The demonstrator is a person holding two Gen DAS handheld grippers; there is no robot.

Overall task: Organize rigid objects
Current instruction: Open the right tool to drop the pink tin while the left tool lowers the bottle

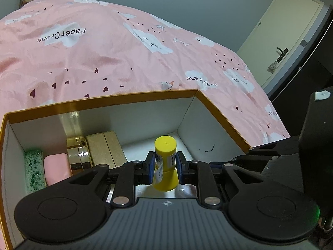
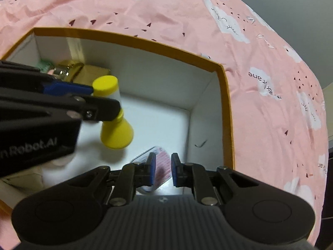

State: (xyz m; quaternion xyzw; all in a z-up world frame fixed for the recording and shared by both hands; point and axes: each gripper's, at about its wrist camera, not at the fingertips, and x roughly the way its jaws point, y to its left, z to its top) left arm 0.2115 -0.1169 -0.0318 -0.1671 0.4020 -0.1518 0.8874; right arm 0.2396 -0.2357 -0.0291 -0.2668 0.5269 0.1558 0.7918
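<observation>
An open orange-rimmed box with white inner walls sits on the pink bedcover. My left gripper is down inside it, shut on a yellow bottle with a white label, held upright above the white floor. My right gripper is at the box's near right corner, shut on a clear pack with a pink label. The pack reaches left behind the left fingertip. Whether either object touches the floor I cannot tell.
Along the box's left wall lie a green speckled item, a pink block, a gold jar and a tan carton. The pink bedcover surrounds the box. A door stands at far right.
</observation>
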